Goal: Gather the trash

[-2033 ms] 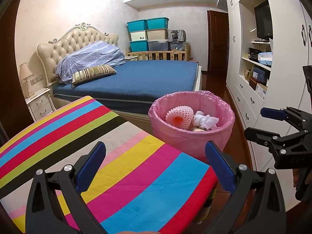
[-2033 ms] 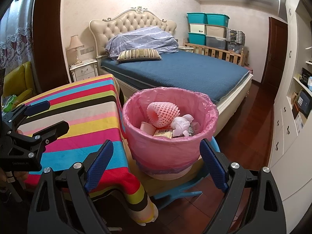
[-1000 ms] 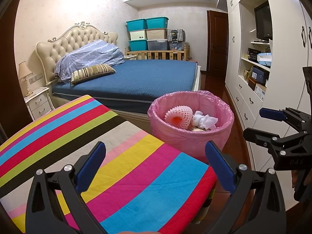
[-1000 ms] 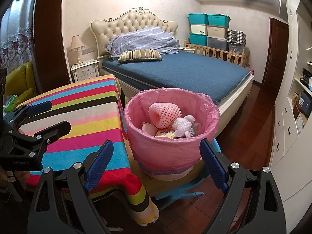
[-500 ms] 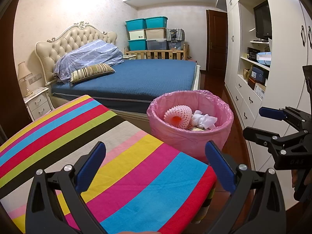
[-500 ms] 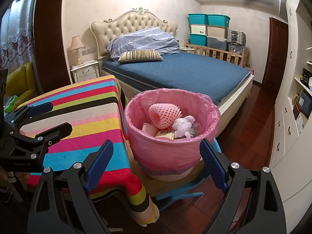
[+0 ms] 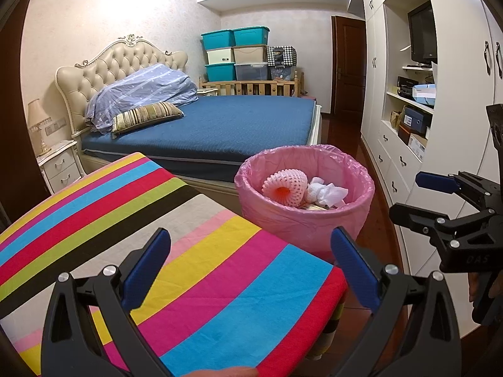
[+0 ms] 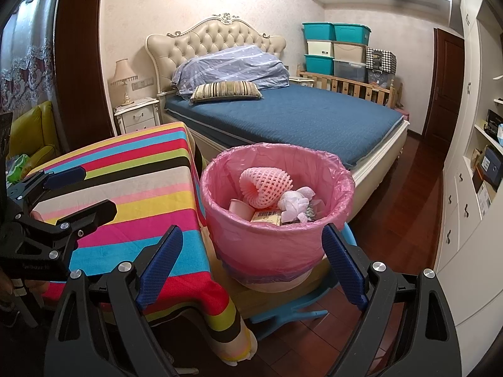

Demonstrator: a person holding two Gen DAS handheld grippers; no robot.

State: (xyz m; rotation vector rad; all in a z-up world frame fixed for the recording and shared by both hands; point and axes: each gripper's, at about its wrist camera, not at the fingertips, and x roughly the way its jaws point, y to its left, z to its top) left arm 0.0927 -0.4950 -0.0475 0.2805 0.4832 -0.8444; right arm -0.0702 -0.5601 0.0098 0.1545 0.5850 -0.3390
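Note:
A bin with a pink liner [image 7: 301,220] [image 8: 273,238] stands beside the striped table [image 7: 157,245] [image 8: 132,188]. In it lie a pink foam fruit net [image 8: 267,185] [image 7: 284,185], crumpled white tissue [image 8: 294,202] [image 7: 325,191], a yellow barcoded packet [image 8: 265,216] and a pink cup [image 8: 239,205]. My left gripper [image 7: 251,264] is open and empty above the table's near corner; it also shows in the right wrist view [image 8: 81,191]. My right gripper [image 8: 253,264] is open and empty in front of the bin; it also shows in the left wrist view [image 7: 415,194].
A bed with a blue cover [image 7: 220,128] lies behind the bin. White cabinets with shelves [image 7: 408,125] line the right wall. The bin stands on a blue stool [image 8: 283,308] on a wooden floor. A nightstand [image 8: 136,116] and a yellow chair [image 8: 28,132] are at the left.
Both views have drifted very slightly. Both grippers stay open and empty; the trash in the bin has not moved.

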